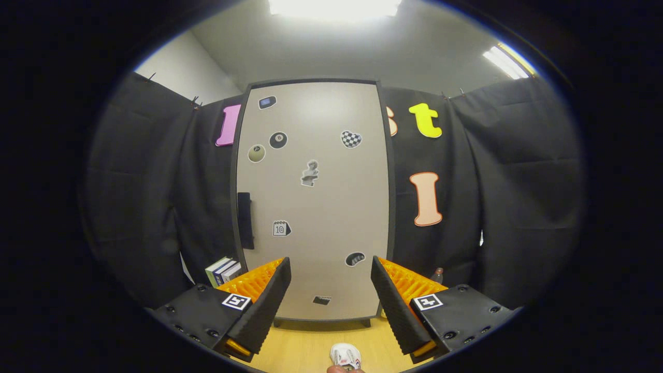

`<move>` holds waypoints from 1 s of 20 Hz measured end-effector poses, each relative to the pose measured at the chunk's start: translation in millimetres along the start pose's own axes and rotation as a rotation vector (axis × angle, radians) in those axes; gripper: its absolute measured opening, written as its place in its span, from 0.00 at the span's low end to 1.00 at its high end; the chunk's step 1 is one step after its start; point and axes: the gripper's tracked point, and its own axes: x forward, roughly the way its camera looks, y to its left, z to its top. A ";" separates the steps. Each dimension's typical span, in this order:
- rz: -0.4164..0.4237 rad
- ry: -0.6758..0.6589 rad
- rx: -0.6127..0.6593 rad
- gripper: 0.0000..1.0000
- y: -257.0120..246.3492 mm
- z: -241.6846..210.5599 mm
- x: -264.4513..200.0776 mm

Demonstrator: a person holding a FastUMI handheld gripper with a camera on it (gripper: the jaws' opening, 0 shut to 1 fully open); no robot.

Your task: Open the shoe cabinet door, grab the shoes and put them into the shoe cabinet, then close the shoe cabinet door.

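A tall pale-grey shoe cabinet (pixel 316 207) with a dark frame stands straight ahead, its door shut. A black handle (pixel 245 220) runs down the door's left edge, and stickers dot the door. My gripper (pixel 330 272) is open and empty, its orange and black fingers (pixel 269 295) spread wide and held apart from the door. A white shoe (pixel 346 355) lies on the wooden floor (pixel 305 347) below and between the fingers, short of the cabinet's foot.
Several books (pixel 224 271) lean against the cabinet's lower left side. A small bottle (pixel 438 273) stands at its lower right. Black cloth walls close in on both sides. Ceiling lights shine overhead.
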 end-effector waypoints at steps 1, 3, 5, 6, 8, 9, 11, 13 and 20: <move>0.022 0.000 -0.002 0.98 10.4 2.0 9.2; 0.065 -0.010 -0.012 0.98 33.7 9.8 28.8; 0.100 -0.019 -0.021 0.98 54.7 15.5 50.2; 0.119 -0.023 -0.019 0.98 65.9 18.0 61.4; 0.162 -0.021 -0.011 0.98 90.4 20.9 83.3; 0.172 -0.025 -0.015 0.98 99.3 23.0 95.0; 0.177 -0.050 -0.008 0.98 112.5 29.3 116.5; 0.188 -0.045 0.001 0.98 126.5 27.7 135.8; 0.194 0.005 -0.029 0.98 161.2 3.8 181.0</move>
